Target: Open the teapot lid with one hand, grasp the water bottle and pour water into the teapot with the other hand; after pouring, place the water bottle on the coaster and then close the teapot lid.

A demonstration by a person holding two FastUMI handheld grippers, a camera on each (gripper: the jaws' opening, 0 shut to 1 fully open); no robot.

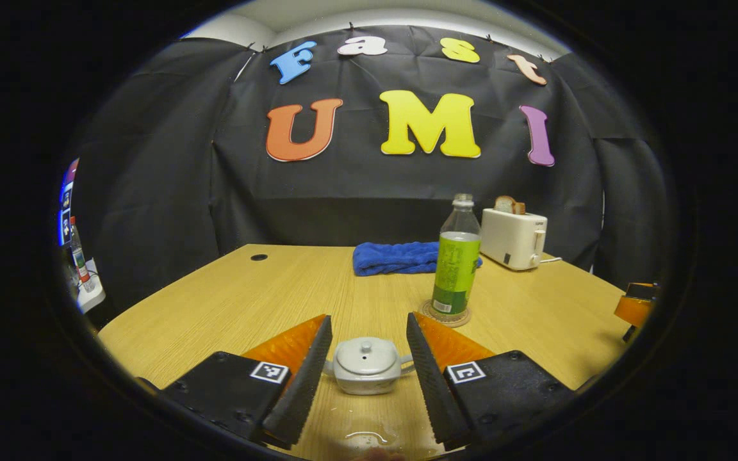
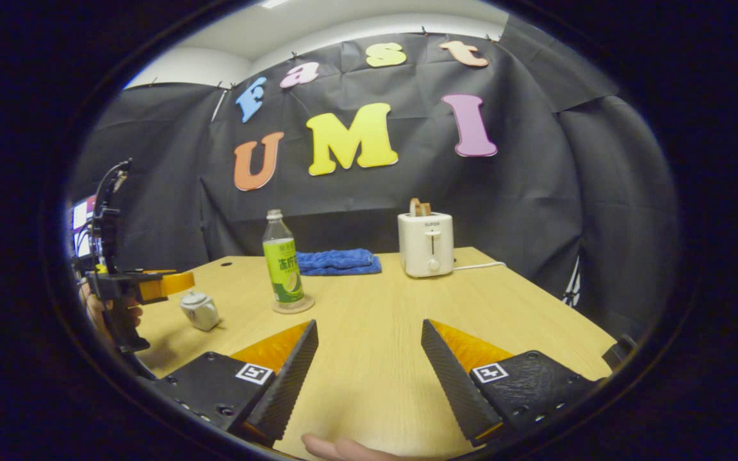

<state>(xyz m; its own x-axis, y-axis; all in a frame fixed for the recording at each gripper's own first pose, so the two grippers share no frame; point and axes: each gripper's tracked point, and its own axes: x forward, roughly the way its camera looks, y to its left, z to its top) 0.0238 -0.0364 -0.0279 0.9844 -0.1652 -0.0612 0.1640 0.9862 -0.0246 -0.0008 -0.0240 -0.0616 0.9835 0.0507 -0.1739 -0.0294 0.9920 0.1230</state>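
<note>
A small grey teapot [image 1: 366, 365] with its lid on stands on the wooden table [image 1: 266, 288], low between the spread fingers of my open left gripper [image 1: 369, 318], untouched. Behind it to the right, a clear water bottle [image 1: 455, 262] with a green label stands upright on a round coaster [image 1: 446, 315]. In the right gripper view, my right gripper [image 2: 369, 330] is open over bare table, well right of the bottle [image 2: 282, 262] and coaster [image 2: 293, 305]. The teapot [image 2: 200, 310] sits at the left there, with the left gripper [image 2: 173, 283] just above it, held by a hand.
A white toaster [image 2: 426, 243] with bread in it stands at the back, its cord trailing right. A folded blue towel [image 2: 337, 261] lies behind the bottle. The table's right edge [image 2: 555, 301] is near the right gripper. Black cloth walls close the booth.
</note>
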